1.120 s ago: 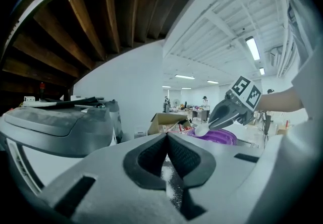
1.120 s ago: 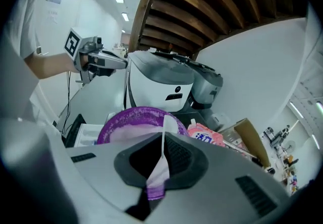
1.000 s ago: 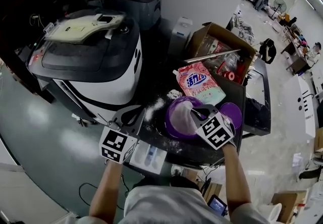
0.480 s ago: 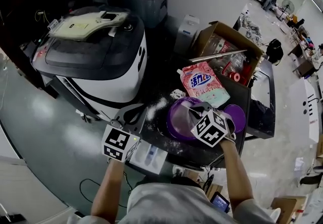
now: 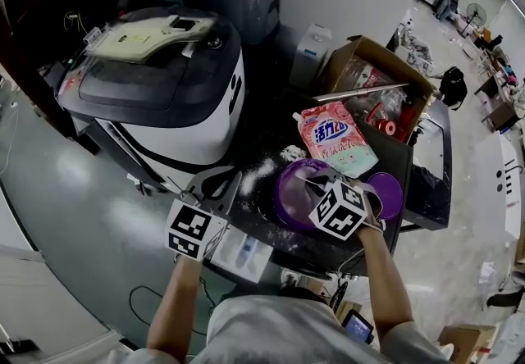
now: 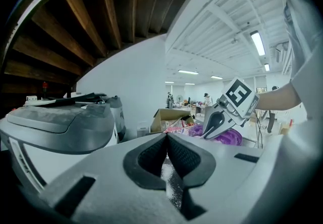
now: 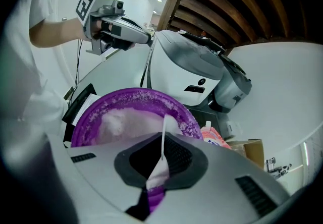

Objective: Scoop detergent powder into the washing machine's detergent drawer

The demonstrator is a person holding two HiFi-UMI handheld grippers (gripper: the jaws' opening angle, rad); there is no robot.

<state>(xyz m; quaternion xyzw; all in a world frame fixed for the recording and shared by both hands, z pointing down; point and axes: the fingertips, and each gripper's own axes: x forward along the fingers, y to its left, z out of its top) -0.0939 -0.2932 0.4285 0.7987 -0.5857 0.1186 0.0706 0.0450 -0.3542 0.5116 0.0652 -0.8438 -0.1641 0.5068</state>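
Note:
A purple bowl holding white detergent powder stands on the dark table. My right gripper hangs over the bowl, shut on the thin white handle of a scoop; the scoop's bowl is hidden. A pink detergent bag lies just behind. The black-and-white washing machine stands to the left, with a pale panel on its top. My left gripper sits at the table's left edge, shut with nothing in it.
Spilled powder dusts the table between the grippers. A purple lid lies right of the bowl. An open cardboard box of goods stands behind the bag. A white card lies at the table's near edge.
My right gripper has dipped and turned over the bowl, its marker cube now covering more of the powder. The left gripper has held still.

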